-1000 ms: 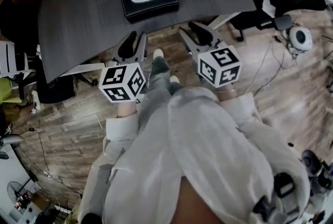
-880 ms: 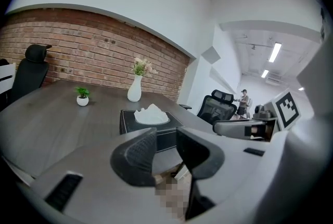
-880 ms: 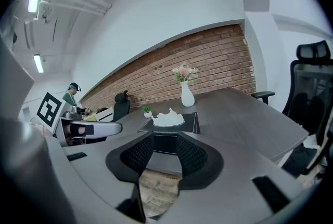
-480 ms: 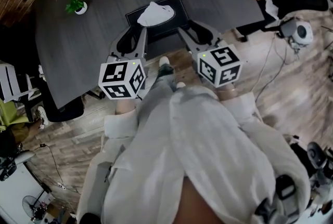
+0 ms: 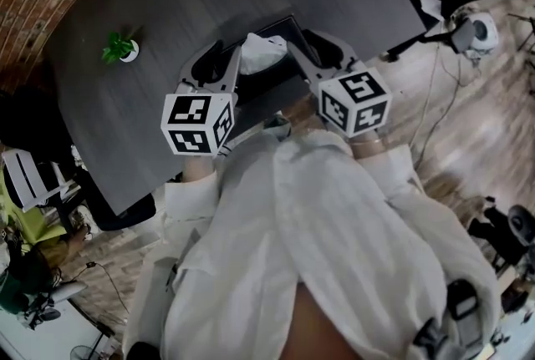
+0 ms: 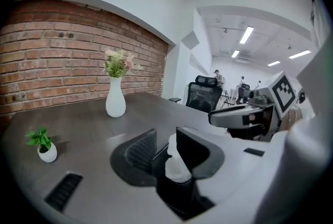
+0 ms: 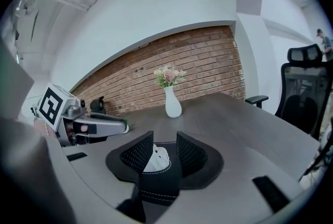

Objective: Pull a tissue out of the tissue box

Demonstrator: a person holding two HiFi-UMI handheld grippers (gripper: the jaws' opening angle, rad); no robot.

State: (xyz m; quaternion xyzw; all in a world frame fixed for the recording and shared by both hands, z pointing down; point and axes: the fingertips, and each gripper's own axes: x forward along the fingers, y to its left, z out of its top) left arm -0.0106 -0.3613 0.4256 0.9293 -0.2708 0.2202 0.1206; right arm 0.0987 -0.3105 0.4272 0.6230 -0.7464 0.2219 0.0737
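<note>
Two grippers are in our hands, both up at the near edge of the table (image 5: pixel 125 133), about midway along it, where the black box (image 5: pixel 269 76) sits with a white tissue (image 5: pixel 262 49) standing out of its top slot. From the head view the left gripper (image 5: pixel 219 64) is just beside the box on its left and the right gripper (image 5: pixel 318 56) just beside it on its right.

Each gripper view shows its jaws spread wide with nothing gripped. The tissue and the top of the box show in the gap of both. We cannot tell whether either pair reaches around the tissue or stops short of it. We see no contact.

A small plant (image 5: pixel 121 48) stands toward the left edge and a white vase (image 6: pixel 115 98) of flowers at the far edge, both well apart from the box.

We judge the pull has not begun, and several things could spoil it:
- The box looks light, so if neither gripper steadies it, it may lift or slide off the near edge with the tissue.
- Closing too low would clamp the rim of the slot instead of the tissue.
- Pinching only the thin tip may tear it.
- Grabbing deep may drag out several sheets.
- With both grippers crowding the same spot, the jaws could knock each other or shove the box sideways.
</note>
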